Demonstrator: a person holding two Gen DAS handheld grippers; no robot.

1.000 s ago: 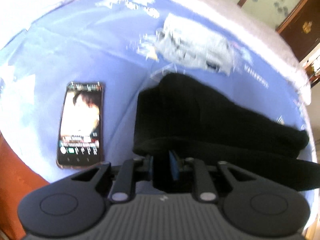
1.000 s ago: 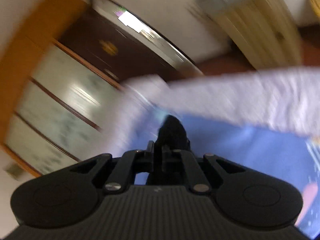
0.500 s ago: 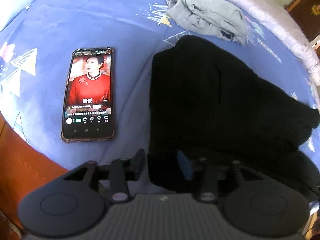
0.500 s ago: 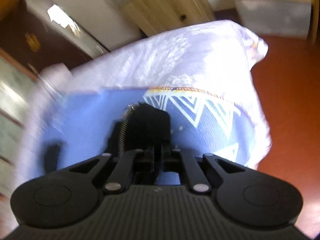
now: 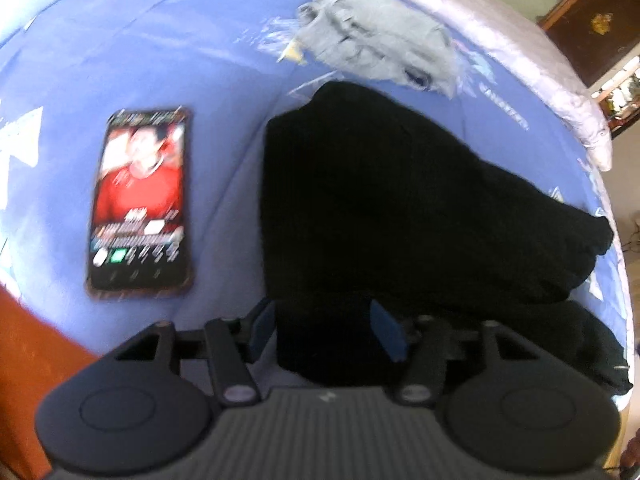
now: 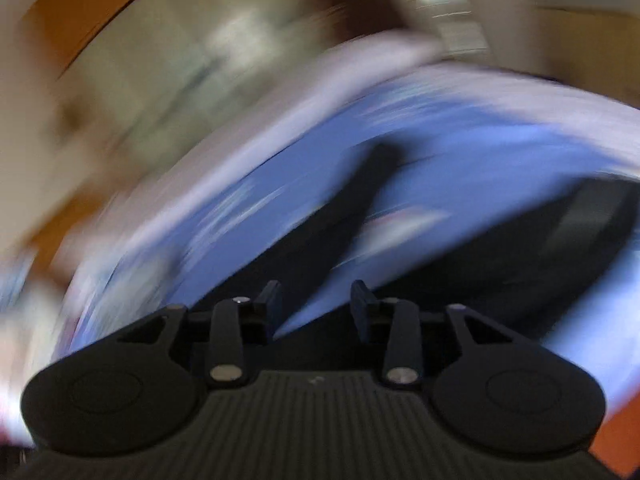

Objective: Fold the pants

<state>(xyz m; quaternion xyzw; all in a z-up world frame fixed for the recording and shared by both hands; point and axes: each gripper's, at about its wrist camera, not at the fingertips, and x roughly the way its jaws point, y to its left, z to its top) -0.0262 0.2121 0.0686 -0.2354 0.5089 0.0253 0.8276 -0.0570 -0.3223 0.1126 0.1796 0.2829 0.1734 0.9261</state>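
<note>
Black pants (image 5: 380,200) lie folded in a thick bundle on the blue sheet (image 5: 160,40). My left gripper (image 5: 325,326) sits low at the bundle's near edge. Its jaws are opening, and black cloth lies loose between the blue pads (image 5: 386,332). The right wrist view is badly smeared. In it my right gripper (image 6: 316,306) has its jaws opening over the sheet (image 6: 480,152), and nothing is pinched. A dark strip of the pants (image 6: 352,216) stretches away ahead of it.
A phone (image 5: 140,200) with a lit screen lies left of the pants. A crumpled grey garment (image 5: 380,48) rests beyond them. A pale quilt (image 5: 520,52) borders the sheet at the far right, with dark wooden cabinets behind. A brown edge (image 5: 24,340) runs along the near left.
My left jaws spread apart and let go of the pants' near edge. My right gripper swung fast across the bed, rolled, and released the black cloth it was pinching.
</note>
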